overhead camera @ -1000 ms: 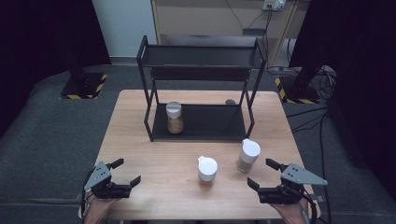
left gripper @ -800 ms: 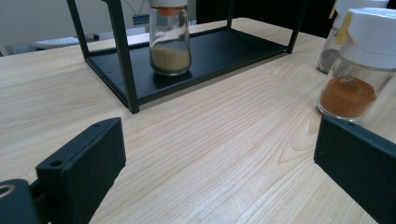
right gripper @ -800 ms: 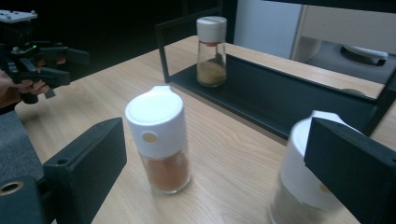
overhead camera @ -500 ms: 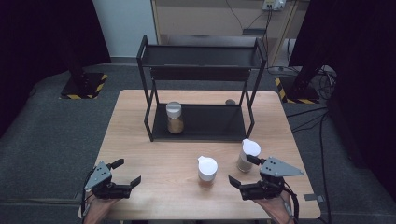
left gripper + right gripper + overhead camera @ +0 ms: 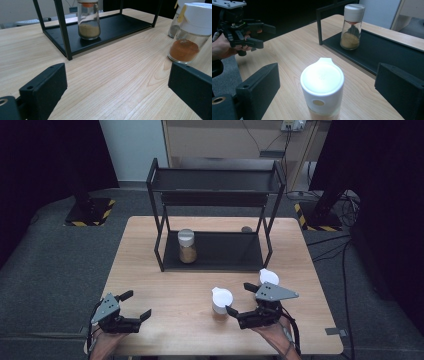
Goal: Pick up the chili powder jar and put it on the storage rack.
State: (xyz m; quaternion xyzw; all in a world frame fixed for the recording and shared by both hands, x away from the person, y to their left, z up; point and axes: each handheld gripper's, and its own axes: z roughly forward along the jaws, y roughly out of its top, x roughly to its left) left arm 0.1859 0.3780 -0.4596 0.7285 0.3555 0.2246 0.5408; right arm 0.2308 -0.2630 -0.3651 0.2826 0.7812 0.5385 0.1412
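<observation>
Just in front of the black rack (image 5: 212, 215), on the bare wood of the table (image 5: 165, 285), stands the white-capped spice jar (image 5: 221, 301) with orange powder in it. The right gripper (image 5: 239, 303) sits beside that jar on its right, jaws spread wide and not touching it; in the right gripper view the jar (image 5: 322, 92) stands between the two open jaws, close in. This looks like the approach before a grasp. The next move would call for easing forward until the glass body sits squarely between the jaws, then closing low on the glass, under the cap.

A second white-capped jar (image 5: 269, 277) stands nearer the rack's right front leg, beyond the gripper. A third jar (image 5: 187, 246), with tan powder, already stands on the rack's bottom shelf. The left gripper (image 5: 136, 305) waits, jaws apart and empty, well away from the rack toward the table's near left corner.
</observation>
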